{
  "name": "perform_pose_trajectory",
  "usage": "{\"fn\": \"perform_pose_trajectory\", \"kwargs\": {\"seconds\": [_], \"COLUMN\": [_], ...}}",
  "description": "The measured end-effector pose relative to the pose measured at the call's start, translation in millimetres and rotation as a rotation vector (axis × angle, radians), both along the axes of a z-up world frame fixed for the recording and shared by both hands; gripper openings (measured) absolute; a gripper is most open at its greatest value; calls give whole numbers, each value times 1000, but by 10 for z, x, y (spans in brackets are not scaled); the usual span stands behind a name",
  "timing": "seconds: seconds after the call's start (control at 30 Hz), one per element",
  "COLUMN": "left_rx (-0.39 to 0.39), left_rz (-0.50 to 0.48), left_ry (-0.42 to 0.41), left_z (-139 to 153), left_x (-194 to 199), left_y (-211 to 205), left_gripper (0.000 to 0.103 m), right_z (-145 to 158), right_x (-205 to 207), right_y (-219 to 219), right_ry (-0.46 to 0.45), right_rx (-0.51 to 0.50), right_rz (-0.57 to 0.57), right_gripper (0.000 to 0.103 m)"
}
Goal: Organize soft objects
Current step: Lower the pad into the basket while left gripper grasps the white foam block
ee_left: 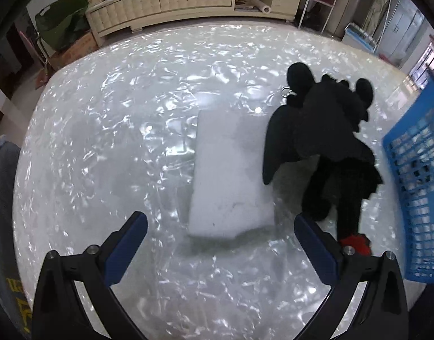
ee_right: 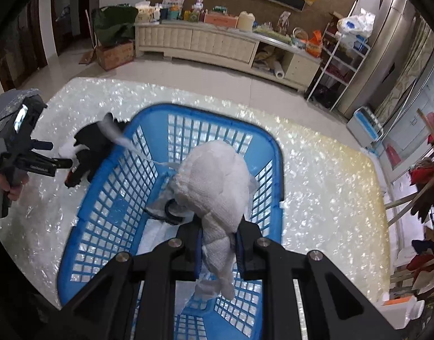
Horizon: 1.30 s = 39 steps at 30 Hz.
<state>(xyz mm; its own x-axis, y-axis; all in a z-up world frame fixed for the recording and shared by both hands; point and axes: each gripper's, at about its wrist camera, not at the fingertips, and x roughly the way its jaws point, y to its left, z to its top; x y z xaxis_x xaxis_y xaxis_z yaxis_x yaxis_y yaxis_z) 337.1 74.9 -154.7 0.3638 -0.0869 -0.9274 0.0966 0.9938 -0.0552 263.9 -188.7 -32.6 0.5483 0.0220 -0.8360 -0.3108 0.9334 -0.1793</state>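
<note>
My left gripper (ee_left: 221, 223) hangs open over the near end of a white foam block (ee_left: 228, 175) lying on the shiny pearly table (ee_left: 103, 141). Just right of the block lies a black plush dragon (ee_left: 327, 130) with a red tail tip; my right finger sits close to its foot. In the right wrist view my right gripper (ee_right: 217, 243) is shut on a white gauze bundle (ee_right: 217, 181) held above the inside of the blue plastic basket (ee_right: 109, 175). The left gripper (ee_right: 51, 158), held in a hand, and the dragon (ee_right: 95, 147) show left of the basket.
The basket's wall (ee_left: 415, 170) stands at the right edge, close to the dragon. Beyond the table are a cream TV cabinet (ee_right: 205, 42), a cardboard box with a green bag (ee_right: 115, 51) and a wire rack (ee_right: 341, 65). Clear plastic wrap lies in the basket's bottom.
</note>
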Motion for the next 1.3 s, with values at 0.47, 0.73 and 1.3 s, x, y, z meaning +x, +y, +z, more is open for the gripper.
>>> {"fn": "perform_pose_trajectory", "kwargs": {"seconds": [0.47,0.73,1.3], "left_rx": [52,38,-52], "left_rz": [1,-36,-26], "left_ry": [8,-15,-61], "left_z": [-185,-57,73], "left_x": [348,287,-418], "left_y": [-170,-86,76], "left_gripper": [81,50,44], "right_z": [-263,-451,-370], "right_x": [226,272,134], "right_y": [106,91,66], "right_ry": [123,236,321], "right_rx": [-4,-23,8], "right_rz": [77,93,117], "right_gripper": [17,18,88]}}
